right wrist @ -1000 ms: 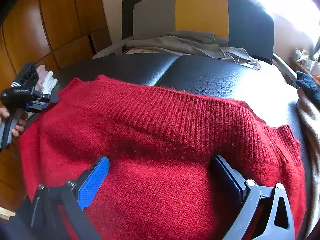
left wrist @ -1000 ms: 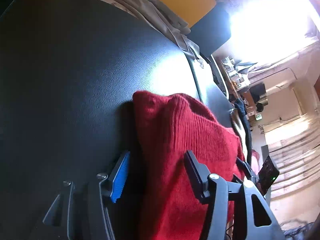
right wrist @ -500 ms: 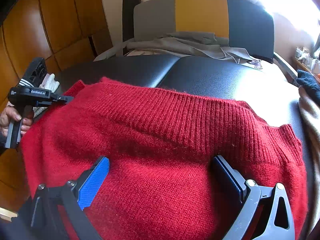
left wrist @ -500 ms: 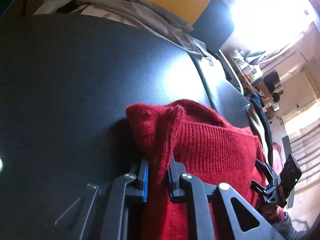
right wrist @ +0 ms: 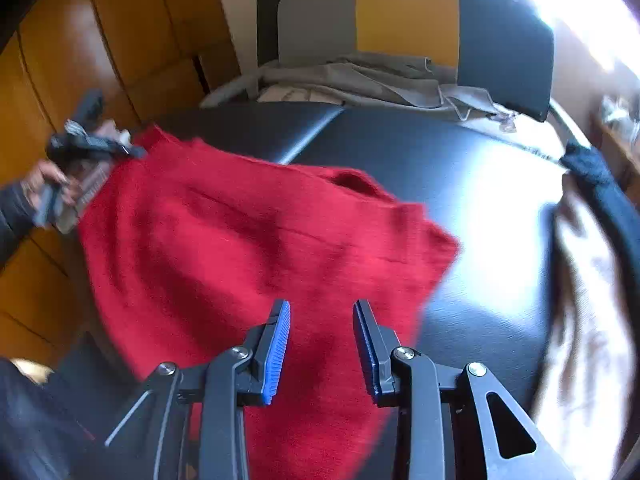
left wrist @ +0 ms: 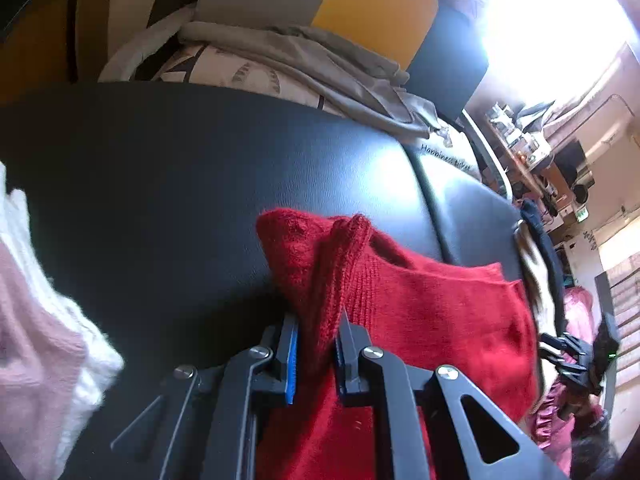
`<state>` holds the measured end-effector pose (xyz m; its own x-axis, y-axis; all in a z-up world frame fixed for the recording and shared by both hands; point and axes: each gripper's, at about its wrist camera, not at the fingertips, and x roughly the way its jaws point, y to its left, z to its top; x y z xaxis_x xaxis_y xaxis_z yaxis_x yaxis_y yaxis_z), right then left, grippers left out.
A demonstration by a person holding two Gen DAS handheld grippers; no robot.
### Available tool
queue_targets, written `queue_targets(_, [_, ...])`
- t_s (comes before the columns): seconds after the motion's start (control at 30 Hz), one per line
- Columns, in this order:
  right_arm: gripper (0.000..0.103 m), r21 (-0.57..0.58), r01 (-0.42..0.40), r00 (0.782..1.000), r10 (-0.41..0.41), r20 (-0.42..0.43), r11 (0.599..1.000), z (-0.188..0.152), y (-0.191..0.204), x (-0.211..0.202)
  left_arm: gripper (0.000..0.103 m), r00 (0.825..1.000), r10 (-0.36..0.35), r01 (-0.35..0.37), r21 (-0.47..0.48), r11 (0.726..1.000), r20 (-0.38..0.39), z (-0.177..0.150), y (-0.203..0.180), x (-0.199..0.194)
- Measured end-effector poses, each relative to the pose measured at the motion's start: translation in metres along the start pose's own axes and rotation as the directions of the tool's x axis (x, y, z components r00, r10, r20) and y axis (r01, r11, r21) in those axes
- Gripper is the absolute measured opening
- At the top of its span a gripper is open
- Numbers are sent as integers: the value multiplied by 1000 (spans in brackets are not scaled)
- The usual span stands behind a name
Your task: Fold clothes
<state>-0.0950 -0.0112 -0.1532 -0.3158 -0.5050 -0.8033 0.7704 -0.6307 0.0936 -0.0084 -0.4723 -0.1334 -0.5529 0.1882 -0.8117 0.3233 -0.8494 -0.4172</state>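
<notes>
A red knitted sweater (right wrist: 240, 248) lies on a black padded surface (right wrist: 460, 168). My left gripper (left wrist: 316, 344) is shut on a raised fold at the sweater's far corner (left wrist: 320, 256). It also shows at the left of the right wrist view (right wrist: 92, 148), at the sweater's far left corner. My right gripper (right wrist: 322, 344) has its jaws partly closed, a gap still between them, over the sweater's near edge; the cloth sits between the pads. The right gripper also shows far right in the left wrist view (left wrist: 572, 360).
A grey garment (right wrist: 360, 80) is heaped at the far edge before a grey, yellow and dark chair back (right wrist: 408, 20). Pink and white knitwear (left wrist: 36, 340) lies at the left. Dark and pale clothes (right wrist: 592, 208) hang at the right edge. Wooden panels (right wrist: 80, 60) stand left.
My left gripper, shut half a second ago, has lifted the sweater's corner. My right jaws have narrowed from wide open and the sweater has bunched and shifted left.
</notes>
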Motion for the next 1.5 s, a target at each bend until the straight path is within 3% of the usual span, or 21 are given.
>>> queue_targets(0.1, [34,-60,6,998,-9,-58,998,6,-7,14,13,999,-39,39,-28,999,-1,3,-9,-18])
queue_targets(0.23, [33,-139,16,988,-37,-148,990,2,-10,44,13,990,-142,141,-82,987,0,-2,-29,-41])
queue_targets(0.37, [33,-141,15,989,-35,-141,990,0,-14,51,13,971,-238,237,-153,959,16,-8,-58,-55])
queue_targets(0.7, [36,-67,5,997,-11,-80,998,-10,-21,52,12,944,-313,330,-265,906,105,-21,-175,-56])
queue_targets(0.97, [37,27,-45,999,45,0,999,-20,-30,53,13,971,-236,239,-322,916,47,-23,-268,7])
queue_targets(1.27, [38,81,-86,995,81,65,993,-31,-37,52,12,976,-200,154,-381,912,-83,-54,-317,103])
queue_targets(1.5, [38,102,-103,991,93,94,989,-35,-39,53,12,975,-181,117,-402,908,-125,-63,-332,145])
